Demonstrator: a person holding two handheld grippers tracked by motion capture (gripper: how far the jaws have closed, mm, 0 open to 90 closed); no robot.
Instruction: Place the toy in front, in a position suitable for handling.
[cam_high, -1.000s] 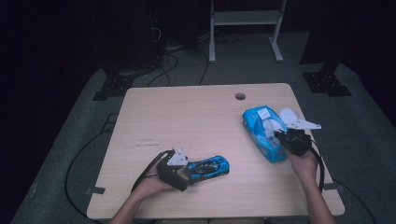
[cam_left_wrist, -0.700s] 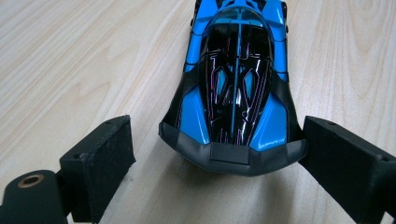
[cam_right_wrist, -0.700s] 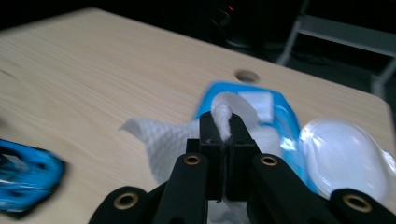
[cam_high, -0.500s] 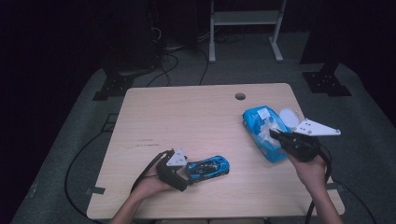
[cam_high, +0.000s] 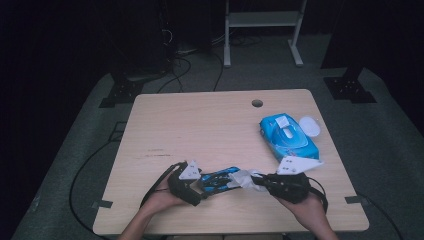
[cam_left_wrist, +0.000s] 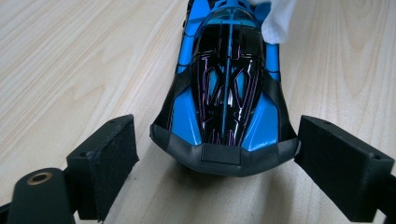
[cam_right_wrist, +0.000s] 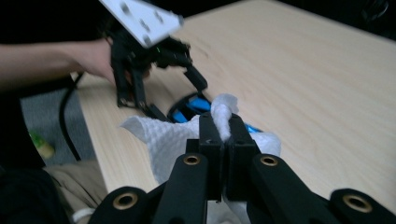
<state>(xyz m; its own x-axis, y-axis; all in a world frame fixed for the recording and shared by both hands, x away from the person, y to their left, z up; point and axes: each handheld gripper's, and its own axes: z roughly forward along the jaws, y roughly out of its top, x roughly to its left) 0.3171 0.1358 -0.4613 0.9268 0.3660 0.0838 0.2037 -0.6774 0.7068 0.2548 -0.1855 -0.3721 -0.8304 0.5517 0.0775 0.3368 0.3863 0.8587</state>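
So the blue toy car (cam_high: 218, 179) is sitting on the wooden surface (cam_high: 200, 130) near the front edge, a bit left of the middle, with its black and blue body lying level on the wood. The left gripper (cam_high: 200, 186) is right at one end of it, and in the left gripper view its jaws stand wide on either side of that end of the car (cam_left_wrist: 226, 93); the right pad looks about touching the car's corner and the left pad has a clear gap, so it's more bracketing than squeezing. The right gripper (cam_high: 257, 180) comes in from the other end with its jaws pinched tight on a white wipe (cam_high: 245, 178), and in the right gripper view you can see the wipe (cam_right_wrist: 224, 114) bunched up between the two black jaws, with the rest of it draped down over the car (cam_right_wrist: 196, 105) behind. The wipe sits right on the far end of the car, touching it. Off toward the right side of the surface there's a blue pack of wipes (cam_high: 287, 137) lying flat, with its white round lid (cam_high: 310, 125) flipped open next to it, well apart from the car. There's also a small round hole (cam_high: 257, 103) in the surface toward the back edge.
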